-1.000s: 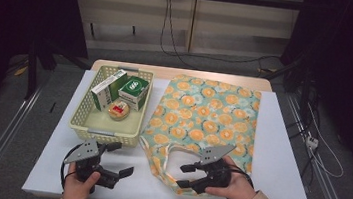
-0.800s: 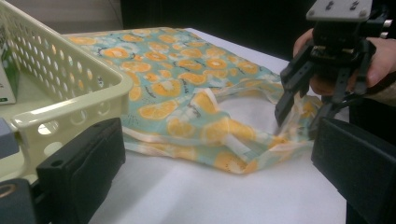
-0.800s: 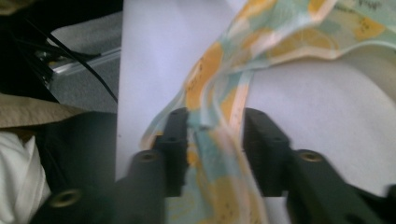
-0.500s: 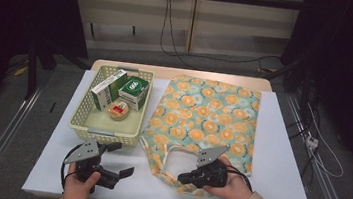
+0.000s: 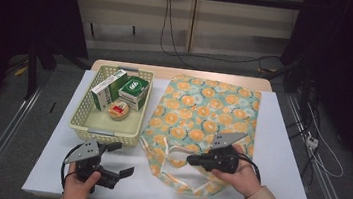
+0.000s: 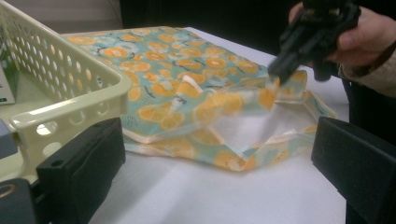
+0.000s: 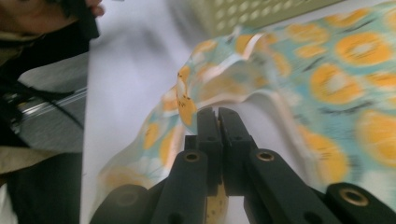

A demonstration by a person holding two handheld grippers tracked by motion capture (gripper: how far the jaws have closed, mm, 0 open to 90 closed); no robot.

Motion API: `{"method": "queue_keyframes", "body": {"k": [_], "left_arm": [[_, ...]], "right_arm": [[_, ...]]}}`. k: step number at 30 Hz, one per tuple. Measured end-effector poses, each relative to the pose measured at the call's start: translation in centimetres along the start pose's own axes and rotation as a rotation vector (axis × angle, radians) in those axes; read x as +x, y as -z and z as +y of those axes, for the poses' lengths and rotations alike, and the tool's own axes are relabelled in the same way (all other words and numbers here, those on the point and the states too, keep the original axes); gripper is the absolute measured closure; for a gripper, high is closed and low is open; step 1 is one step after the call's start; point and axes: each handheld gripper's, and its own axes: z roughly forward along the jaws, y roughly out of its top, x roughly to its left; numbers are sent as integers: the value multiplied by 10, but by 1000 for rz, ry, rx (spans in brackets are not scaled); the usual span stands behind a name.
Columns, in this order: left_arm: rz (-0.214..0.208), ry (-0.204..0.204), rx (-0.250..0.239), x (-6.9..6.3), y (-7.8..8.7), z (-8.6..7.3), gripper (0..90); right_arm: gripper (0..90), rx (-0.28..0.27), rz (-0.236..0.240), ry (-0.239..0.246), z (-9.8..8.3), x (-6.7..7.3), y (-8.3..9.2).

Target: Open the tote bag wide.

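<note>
High view: orange-print cloth bag (image 5: 202,117) lies flat on white table (image 5: 283,157), just right of cream basket (image 5: 92,125). Basket holds a green-white box (image 5: 133,92), a taller box (image 5: 107,89) leaning beside it, and a small round tin (image 5: 119,110). Right gripper (image 5: 193,159) sits over bag's near edge by the white handles (image 5: 178,155), jaws together, having just been closing on a bit of the bag's edge. Left gripper (image 5: 125,159) rests on table in front of basket, apart from bag, jaws wide w/ nothing between.

Left gripper view: own jaws stand far apart at both bottom corners, bare table between them. Basket corner (image 6: 70,107) at left, bag (image 6: 196,93) ahead; right gripper (image 6: 275,74) farther off pinches bag's top layer and holds it raised off the lower layer, mouth gaping.

Right gripper view: blurred. Jaws pressed together w/ orange-print fabric (image 7: 187,107) caught at the tips; rest of bag spreads to the right, basket (image 7: 261,14) at top.
</note>
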Motion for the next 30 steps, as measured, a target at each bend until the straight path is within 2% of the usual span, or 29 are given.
{"method": "queue_keyframes", "body": {"k": [3, 6, 8, 12, 16, 18, 22, 30], "left_arm": [[-1, -2, 4, 1, 0, -1, 26], [1, 1, 2, 1, 0, -1, 26], [1, -1, -1, 1, 0, 0, 26], [2, -1, -1, 0, 0, 0, 26], [0, 0, -1, 1, 1, -1, 26], [-2, 0, -2, 1, 1, -1, 26], [-1, -2, -2, 1, 2, 0, 26], [-2, -1, -3, 2, 4, -1, 26]], "right_arm": [[890, -40, -33, -15, 7, -11, 14], [890, -55, -69, -39, 11, -27, 22], [890, -49, -93, -64, 13, -40, 24], [889, -43, -159, -79, 15, -64, 26], [889, -41, -167, -114, 16, -84, 24], [888, -55, -138, -155, 16, -94, 20], [886, -21, -154, -176, 18, -111, 14], [885, -30, -170, -253, 21, -148, 8]]}}
